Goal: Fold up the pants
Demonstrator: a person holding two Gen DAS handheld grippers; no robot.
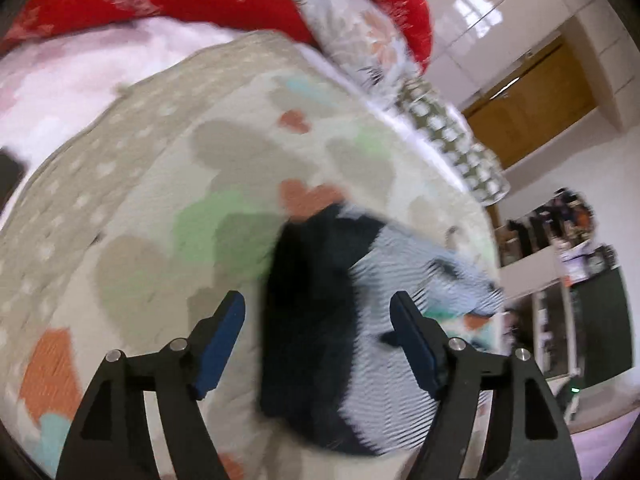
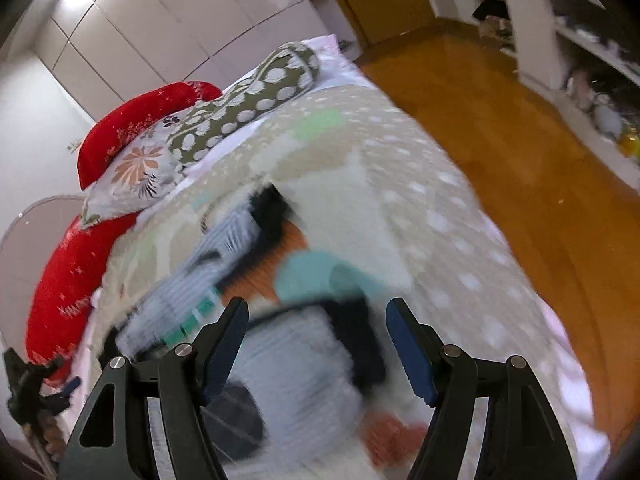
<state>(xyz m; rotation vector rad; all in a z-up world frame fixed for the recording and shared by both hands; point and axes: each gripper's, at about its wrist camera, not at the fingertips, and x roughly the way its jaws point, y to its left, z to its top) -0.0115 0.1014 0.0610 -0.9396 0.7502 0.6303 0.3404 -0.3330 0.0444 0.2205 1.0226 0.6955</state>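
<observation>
The pants [image 1: 384, 276], pale blue with fine stripes and dark navy or black panels, lie on the bed's blanket [image 1: 168, 208], a cream cover printed with tan, green and orange hearts. In the left wrist view they sit directly ahead of the left gripper [image 1: 318, 320], a dark section nearest and the striped part trailing off to the right toward the bed's edge. In the right wrist view the pants [image 2: 224, 264] form a long strip running from under the right gripper [image 2: 316, 330] diagonally up and away, toward the pillows; both views are motion-blurred, so which end is the waist cannot be told.

Both grippers hang over the garment with their blue-padded jaws spread wide, nothing between them.

At the head of the bed lie a red cushion [image 2: 132, 120], a floral pillow [image 2: 136, 168] and an olive pillow with white spots [image 2: 256, 96], touching one another. Beyond them stand glossy white wardrobe doors [image 2: 168, 20]. A wooden floor [image 2: 500, 112] runs beside the bed, with white shelving [image 2: 560, 40] on its far side
</observation>
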